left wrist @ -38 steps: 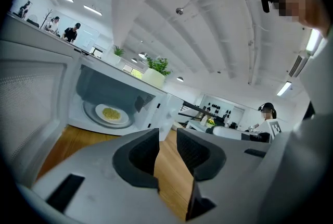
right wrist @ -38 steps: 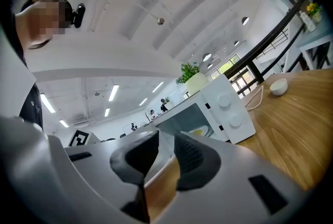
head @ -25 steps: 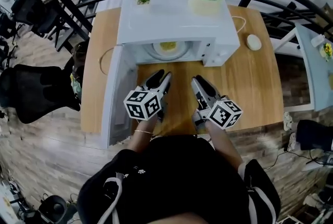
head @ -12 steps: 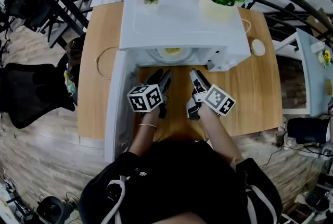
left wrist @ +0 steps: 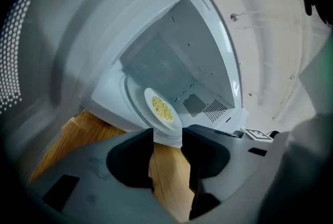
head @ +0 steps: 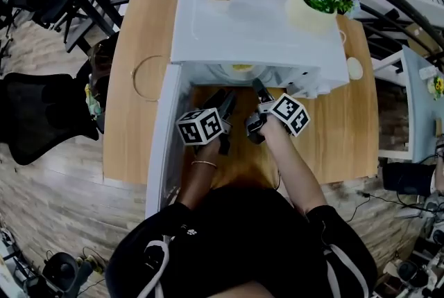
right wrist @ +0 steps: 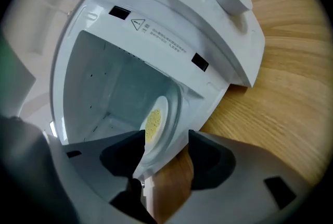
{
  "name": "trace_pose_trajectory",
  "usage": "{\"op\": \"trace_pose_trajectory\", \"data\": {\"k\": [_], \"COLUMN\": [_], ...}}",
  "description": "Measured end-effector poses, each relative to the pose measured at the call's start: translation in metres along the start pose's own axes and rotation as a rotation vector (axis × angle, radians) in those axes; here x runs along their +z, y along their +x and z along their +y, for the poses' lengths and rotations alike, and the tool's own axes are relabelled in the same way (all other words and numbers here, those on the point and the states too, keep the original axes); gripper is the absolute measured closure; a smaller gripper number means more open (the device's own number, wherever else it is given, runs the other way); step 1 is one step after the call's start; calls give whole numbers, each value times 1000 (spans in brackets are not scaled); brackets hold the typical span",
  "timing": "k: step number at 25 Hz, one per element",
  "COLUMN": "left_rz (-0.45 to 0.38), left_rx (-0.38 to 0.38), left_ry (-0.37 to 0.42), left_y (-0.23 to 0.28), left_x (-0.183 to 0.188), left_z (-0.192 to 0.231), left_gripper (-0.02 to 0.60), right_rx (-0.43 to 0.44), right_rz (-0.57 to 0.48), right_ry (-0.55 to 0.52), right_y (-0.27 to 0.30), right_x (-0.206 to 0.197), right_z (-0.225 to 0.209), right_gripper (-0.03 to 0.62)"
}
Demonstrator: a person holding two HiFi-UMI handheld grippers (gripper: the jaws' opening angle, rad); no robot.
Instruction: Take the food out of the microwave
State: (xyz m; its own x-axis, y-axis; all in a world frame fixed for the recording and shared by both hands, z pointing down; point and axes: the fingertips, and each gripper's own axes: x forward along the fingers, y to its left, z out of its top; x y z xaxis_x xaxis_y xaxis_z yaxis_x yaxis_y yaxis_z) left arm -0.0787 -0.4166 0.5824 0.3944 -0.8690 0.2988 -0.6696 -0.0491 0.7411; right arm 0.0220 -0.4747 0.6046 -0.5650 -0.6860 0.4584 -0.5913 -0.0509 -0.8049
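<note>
At the left of the wooden table [head: 132, 123], the microwave [head: 257, 26] door [head: 161, 144] stands open. Next, the left gripper [left wrist: 167, 137] holds its jaws apart, empty, before the cavity. Inside sits the plate [left wrist: 149, 97] of yellow food [left wrist: 162, 109]. Beside it, the right gripper [right wrist: 166, 145] is likewise spread and empty.

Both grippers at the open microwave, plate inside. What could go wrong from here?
1. The white plate of yellow food is shallow and thin-rimmed. The open left gripper and right gripper could pinch it unevenly, tipping it and spilling food.
2. The white microwave has its door open close beside the left gripper. Pulling back could knock it.
3. A cream flower pot sits on top, and a bump might shake it.
</note>
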Motion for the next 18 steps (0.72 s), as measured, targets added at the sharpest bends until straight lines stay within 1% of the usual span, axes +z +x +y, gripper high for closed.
{"op": "trace_pose_trajectory", "data": {"k": [4, 5, 7, 11, 14, 18], "left_rz": [8, 8, 9, 18, 26, 22], "left_rx": [0, 1, 3, 7, 3, 12], "left_ry": [-23, -27, -33, -46, -53, -64], "left_y": [-1, -2, -2, -2, -3, -6], "left_x": [-3, -3, -4, -7, -11, -13], "left_z": [4, 5, 6, 10, 9, 11], "left_gripper": [431, 431, 431, 431, 431, 431], "right_rx": [-32, -45, -76, -138, -182, -213], "right_rz": [-11, -20, -39, -69, -88, -105], "right_ry": [117, 139, 164, 188, 184, 174], "right_y": [15, 17, 19, 22, 23, 22], "right_x": [-2, -2, -2, 0, -2, -4], "right_z": [-5, -7, -8, -11, -13, -15], "right_gripper": [322, 311, 312, 314, 342, 352]}}
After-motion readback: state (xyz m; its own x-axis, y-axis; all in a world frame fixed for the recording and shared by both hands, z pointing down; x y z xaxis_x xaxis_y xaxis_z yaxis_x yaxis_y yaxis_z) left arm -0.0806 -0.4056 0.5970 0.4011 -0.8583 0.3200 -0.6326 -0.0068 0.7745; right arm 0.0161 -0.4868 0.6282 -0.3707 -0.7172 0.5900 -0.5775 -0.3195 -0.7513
